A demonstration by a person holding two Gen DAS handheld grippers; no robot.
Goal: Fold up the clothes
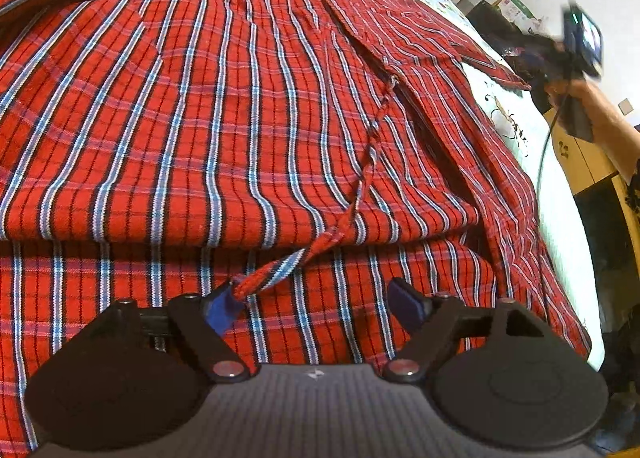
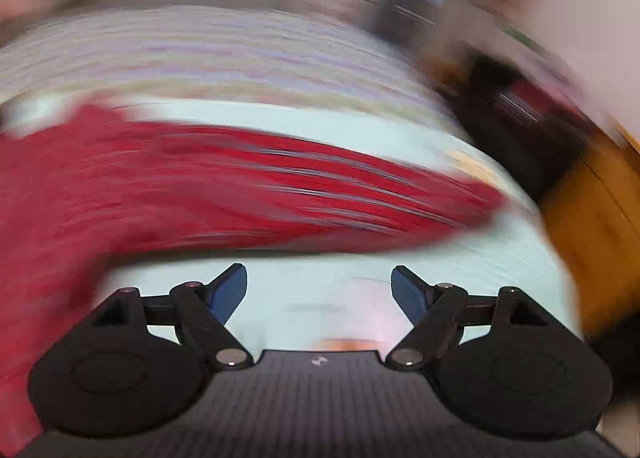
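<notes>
Red plaid shirt (image 1: 248,106) with blue-white stripes lies spread on the pale bed (image 1: 516,126), near hem folded over, sleeve angled across its right side. Left tool (image 1: 316,302) gapes wide, a twisted tie (image 1: 276,272) touching its left pad. Right tool (image 2: 319,290) wide, empty; view blurred.

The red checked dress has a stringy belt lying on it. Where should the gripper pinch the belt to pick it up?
Probably at the belt's loose end, which lies right by the left finger of the open left gripper. Come from above, jaws straddling the strip crosswise. It is thin, twisted and lies flat on the dress, so a pinch across it should catch only the belt, not the cloth beneath.
</notes>
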